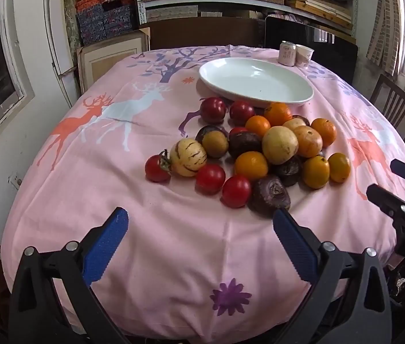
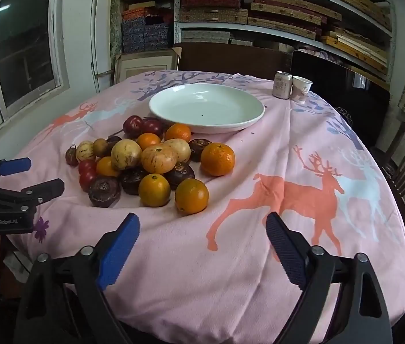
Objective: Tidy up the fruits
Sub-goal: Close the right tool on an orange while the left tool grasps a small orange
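L gripper (image 1: pixel 201 218) & R gripper (image 2: pixel 202 223): jaws apart, nothing held.

right tool (image 2: pixel 202 229): blue pads spread wide, nothing between them, held over the near part of the worktop
worktop (image 2: pixel 259 272): covered by a pink cloth with deer and tree prints
fruit pile (image 2: pixel 150 163): ahead and left of the right tool; oranges, red tomatoes, pale striped fruits and dark purple ones, heaped touching
nearest orange (image 2: pixel 191 195): just ahead of the gap between the pads
plate (image 2: pixel 206 107): white, empty, beyond the pile, touching its far fruits
can (image 2: pixel 282 84): far ahead, right, upright
cup (image 2: pixel 301 89): just beside the can
left tool (image 2: pixel 33 176): at the left edge, open, near the pile
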{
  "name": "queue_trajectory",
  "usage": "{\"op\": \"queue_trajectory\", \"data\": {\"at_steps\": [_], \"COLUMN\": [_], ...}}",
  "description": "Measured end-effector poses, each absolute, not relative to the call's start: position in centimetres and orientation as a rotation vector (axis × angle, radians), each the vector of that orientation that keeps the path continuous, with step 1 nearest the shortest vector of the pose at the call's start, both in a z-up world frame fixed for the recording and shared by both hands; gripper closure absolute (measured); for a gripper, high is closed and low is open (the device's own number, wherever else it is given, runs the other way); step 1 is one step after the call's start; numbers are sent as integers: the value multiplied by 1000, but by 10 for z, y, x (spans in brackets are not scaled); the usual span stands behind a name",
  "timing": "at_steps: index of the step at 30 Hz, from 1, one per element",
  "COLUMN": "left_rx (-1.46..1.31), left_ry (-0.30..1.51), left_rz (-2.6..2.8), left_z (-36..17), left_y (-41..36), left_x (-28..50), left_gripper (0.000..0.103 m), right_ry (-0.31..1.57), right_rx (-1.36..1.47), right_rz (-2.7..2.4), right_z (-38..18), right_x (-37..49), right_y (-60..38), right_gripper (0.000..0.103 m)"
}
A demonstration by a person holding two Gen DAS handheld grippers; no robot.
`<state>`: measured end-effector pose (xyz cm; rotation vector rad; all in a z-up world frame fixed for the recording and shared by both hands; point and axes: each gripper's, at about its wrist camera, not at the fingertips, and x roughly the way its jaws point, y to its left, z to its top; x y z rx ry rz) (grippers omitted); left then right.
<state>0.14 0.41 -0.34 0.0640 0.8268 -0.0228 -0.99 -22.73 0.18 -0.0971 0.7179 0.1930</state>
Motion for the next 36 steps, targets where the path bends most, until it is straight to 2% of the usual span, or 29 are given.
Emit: {"op": "queue_trajectory", "data": {"at_steps": [3, 7, 9, 11, 22, 26, 28, 29, 32, 36], "left_rx": [38, 9, 23, 34, 114, 93, 31, 6, -6, 31], "left_ry": [852, 847, 861, 879, 904, 889, 875, 876, 881, 883], "left_rz": [-8, -49, -66, -82, -237, -259, -284, -293, -272, -275], "left_z": [-11, -20, -25, -26, -32, -35, -34, -35, -37, -39], "left_y": [15, 18, 17, 6, -50, -57, -49, -44, -36, -43], "left_x": [6, 12, 17, 17, 16, 23, 26, 29, 35, 32], "left_gripper": [4, 4, 4, 4, 4, 4, 7, 17, 28, 30], "right_ry": [780, 802, 808, 838, 741, 763, 753, 753, 759, 769], "right_rx": [-85, -104, -117, -107, -29, 29, 43, 46, 78, 111], "right_rz": [218, 213, 211, 233, 274, 273, 283, 286, 299, 314], "right_z": [-12, -21, -24, -29, -27, -35, -36, -36, -38, -39], "right_x": [14, 36, 45, 53, 46, 52, 50, 50, 52, 53], "right_y": [-221, -211, -207, -206, -238, -256, -259, -260, -265, -268], "right_gripper": [41, 45, 60, 66, 67, 66, 66, 66, 66, 66]}}
